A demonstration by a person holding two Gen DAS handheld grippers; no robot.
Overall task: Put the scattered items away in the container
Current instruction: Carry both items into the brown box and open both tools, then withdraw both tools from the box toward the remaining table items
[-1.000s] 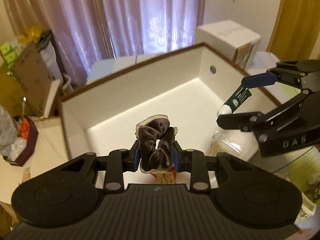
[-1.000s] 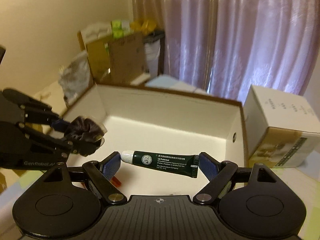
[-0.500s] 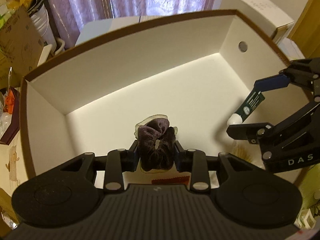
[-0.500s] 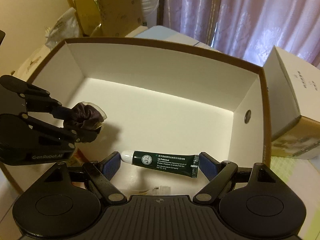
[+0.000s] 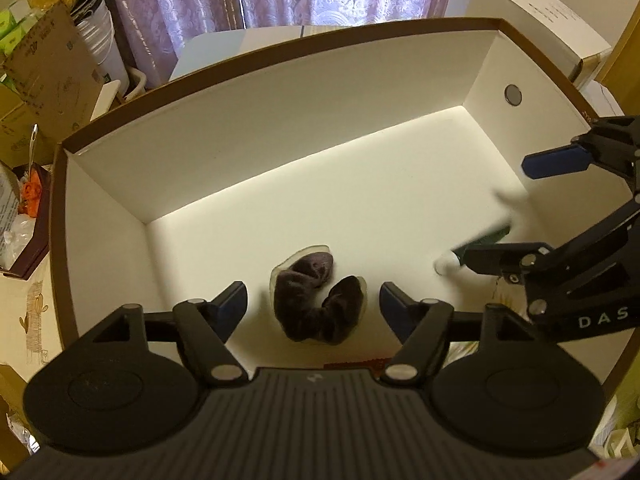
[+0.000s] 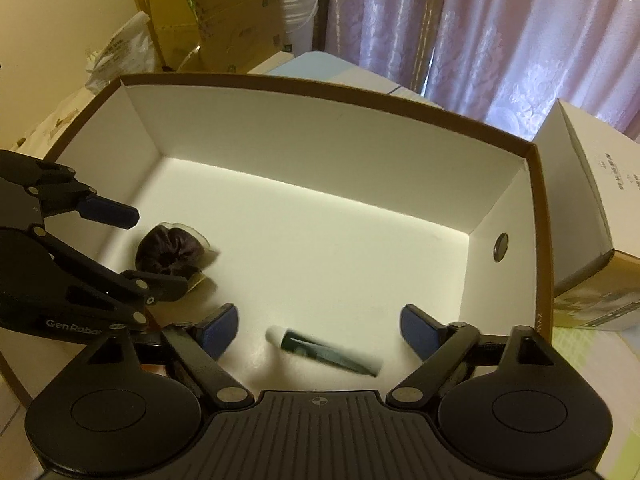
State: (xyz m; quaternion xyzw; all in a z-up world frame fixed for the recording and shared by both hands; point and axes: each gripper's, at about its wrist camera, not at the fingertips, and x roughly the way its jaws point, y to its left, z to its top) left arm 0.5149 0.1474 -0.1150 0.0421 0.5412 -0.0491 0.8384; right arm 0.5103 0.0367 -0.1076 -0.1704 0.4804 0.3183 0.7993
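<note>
A white box with a brown rim (image 5: 280, 120) (image 6: 320, 140) fills both views. A dark velvet scrunchie (image 5: 304, 308) (image 6: 168, 250) lies on its floor near the left side. My left gripper (image 5: 312, 302) (image 6: 154, 250) hangs open just above it, one finger on each side, not touching. A dark green tube with a white cap (image 6: 324, 352) (image 5: 476, 246) is motion-blurred on or just above the box floor. It is below my open right gripper (image 6: 320, 322) (image 5: 524, 212) and free of both pads.
A white carton (image 6: 592, 220) (image 5: 536, 20) stands just outside the box's right wall. Cardboard boxes and bags (image 5: 44, 76) (image 6: 224, 20) crowd the left background before pale purple curtains (image 6: 480, 20). A red packet edge (image 5: 360, 362) shows by the box's near rim.
Both grippers have opened. The scrunchie dropped from the left gripper onto the box floor, and the green tube left the right gripper and fell toward the floor.
</note>
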